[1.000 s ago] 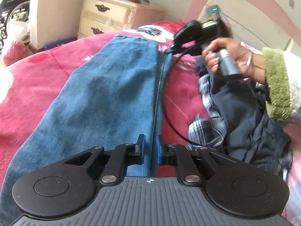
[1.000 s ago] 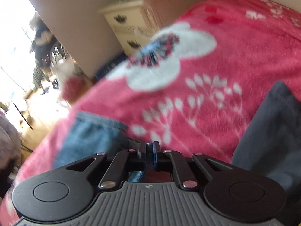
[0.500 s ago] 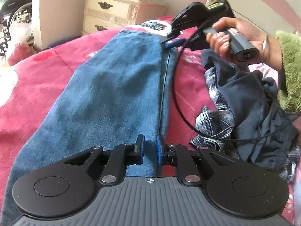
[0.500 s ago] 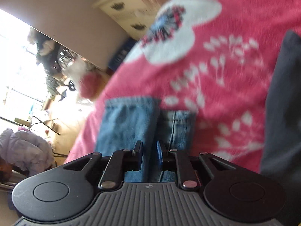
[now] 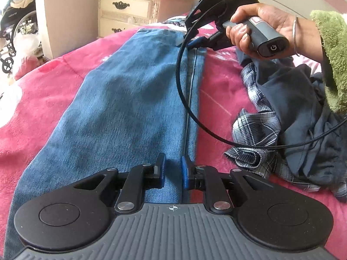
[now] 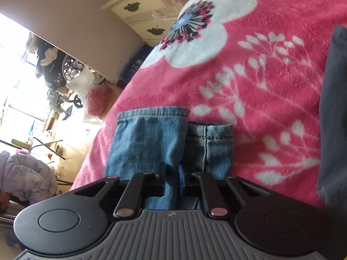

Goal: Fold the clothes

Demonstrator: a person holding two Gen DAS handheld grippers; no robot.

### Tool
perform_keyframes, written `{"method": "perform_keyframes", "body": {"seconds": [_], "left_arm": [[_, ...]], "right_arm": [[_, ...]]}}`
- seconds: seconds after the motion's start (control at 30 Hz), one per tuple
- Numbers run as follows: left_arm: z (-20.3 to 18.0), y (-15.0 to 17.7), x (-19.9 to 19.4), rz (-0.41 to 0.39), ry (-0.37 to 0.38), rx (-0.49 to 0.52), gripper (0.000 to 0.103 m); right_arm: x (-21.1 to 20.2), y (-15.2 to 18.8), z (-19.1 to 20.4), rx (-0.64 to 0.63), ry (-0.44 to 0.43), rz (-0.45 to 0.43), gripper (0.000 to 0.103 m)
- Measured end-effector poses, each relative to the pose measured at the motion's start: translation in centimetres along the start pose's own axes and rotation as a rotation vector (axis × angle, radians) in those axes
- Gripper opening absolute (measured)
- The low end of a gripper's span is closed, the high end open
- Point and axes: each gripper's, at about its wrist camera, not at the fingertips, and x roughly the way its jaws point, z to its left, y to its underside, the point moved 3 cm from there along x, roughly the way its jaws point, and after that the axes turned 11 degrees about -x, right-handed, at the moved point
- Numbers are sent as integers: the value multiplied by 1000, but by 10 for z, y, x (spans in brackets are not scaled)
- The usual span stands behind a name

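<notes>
jeans (image 5: 121, 112): faded blue denim, laid long and flat on the bed, legs stacked, stitched side seam running up my left view; hems (image 6: 173, 117) at the far end.
left gripper (image 5: 173, 170): my jaws narrow, pinching a denim edge near the seam.
right gripper (image 6: 172, 178): my jaws pressed tight on denim just short of the hems; also seen from the left view, gripped by a hand (image 5: 256, 28).
blanket (image 6: 271, 69): fuzzy pink fleece, white flower print.
pile (image 5: 288, 117): crumpled plaid and dark navy cloth, just beside the jeans.
cable (image 5: 184, 82): thin, black, looping over denim.
nightstand (image 5: 130, 15): cream, carved, dark metal pulls.
</notes>
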Motion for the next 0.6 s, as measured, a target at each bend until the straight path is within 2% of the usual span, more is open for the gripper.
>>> {"method": "perform_keyframes", "body": {"seconds": [0.07,0.2,0.37,0.6], "left_arm": [[-1,1,-1,-12,0,2,0],[3,-1,-7,-26,30,-51,0],[7,-7,-20,-36,79,-104,0],[4,-9,-33,-56,117,-103,0]], "right_arm": [[-5,1,0,-7,-13,-15,3],[-22,0,5,-49,-45,-46,3],[-35,-2,10,-97,-30,-48,2],[-51,-2,17,-151,-28,-74,2]]}}
